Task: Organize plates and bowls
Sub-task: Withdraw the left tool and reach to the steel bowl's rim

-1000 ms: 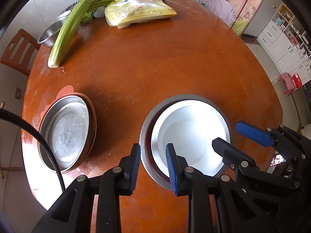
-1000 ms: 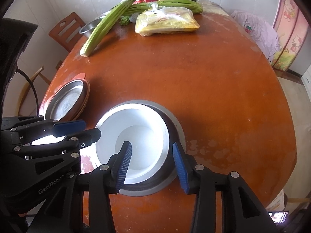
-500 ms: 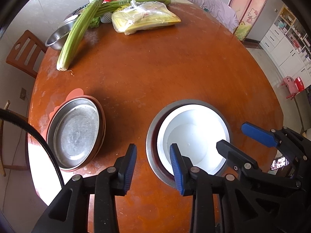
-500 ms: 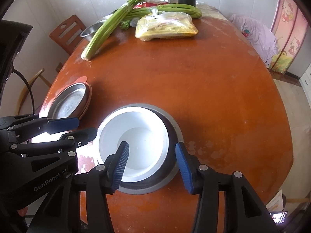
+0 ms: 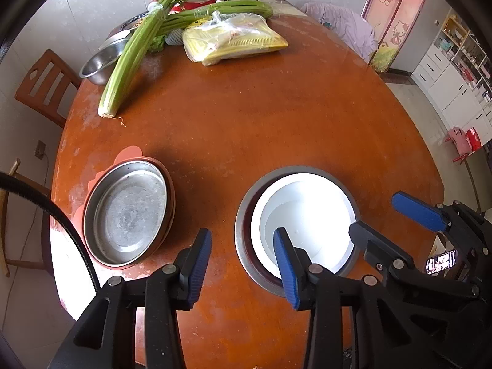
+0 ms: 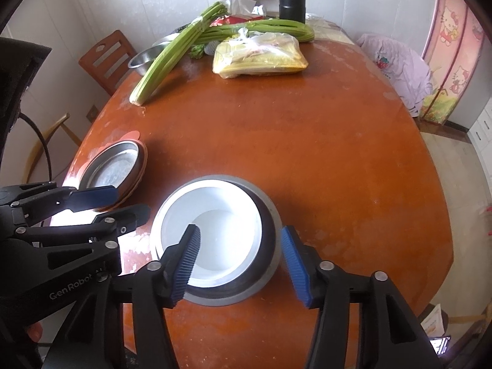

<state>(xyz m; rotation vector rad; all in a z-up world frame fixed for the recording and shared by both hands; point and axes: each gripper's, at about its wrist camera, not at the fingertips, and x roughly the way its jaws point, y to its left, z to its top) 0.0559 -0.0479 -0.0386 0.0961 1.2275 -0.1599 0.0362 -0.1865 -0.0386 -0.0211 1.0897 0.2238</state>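
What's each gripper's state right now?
Left gripper: open, holding nothing.
Right gripper: open, holding nothing, above the white bowl.

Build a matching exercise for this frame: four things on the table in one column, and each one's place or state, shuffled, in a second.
Things:
1. white bowl
2. steel plate
3. celery
4. right gripper

Places or states:
A. lies at the table's far left, across a steel basin's rim
B. open, fingers either side of the nested bowls' near right rim
C. nested inside a grey bowl
D. sits in a reddish plate near the left edge

Pairs: 1-C, 2-D, 3-A, 4-B
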